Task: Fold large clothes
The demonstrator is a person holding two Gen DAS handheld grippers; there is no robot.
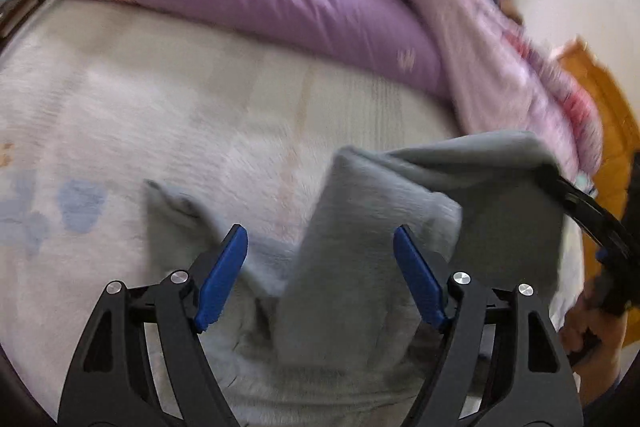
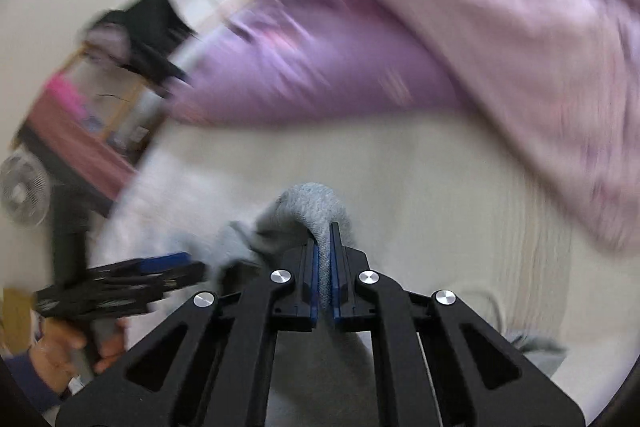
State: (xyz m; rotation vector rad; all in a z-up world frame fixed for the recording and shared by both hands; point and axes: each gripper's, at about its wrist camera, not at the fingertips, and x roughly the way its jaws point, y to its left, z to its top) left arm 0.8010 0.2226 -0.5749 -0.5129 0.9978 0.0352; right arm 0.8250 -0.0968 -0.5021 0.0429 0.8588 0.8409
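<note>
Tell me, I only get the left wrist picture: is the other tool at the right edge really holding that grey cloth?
Observer: Yes. The right gripper is shut, with a fold of the grey garment pinched between its blue pads.
Operator: And my own tool?
Observer: The left gripper is open, above the cloth, holding nothing.
Operator: Anything beyond the bed I can't see?
Observer: The right wrist view shows a white fan off the bed's left side.

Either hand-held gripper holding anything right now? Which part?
Right hand-held gripper is shut on a bunched fold of the gray garment, lifting it off the bed. Left hand-held gripper is open, holding nothing.
</note>
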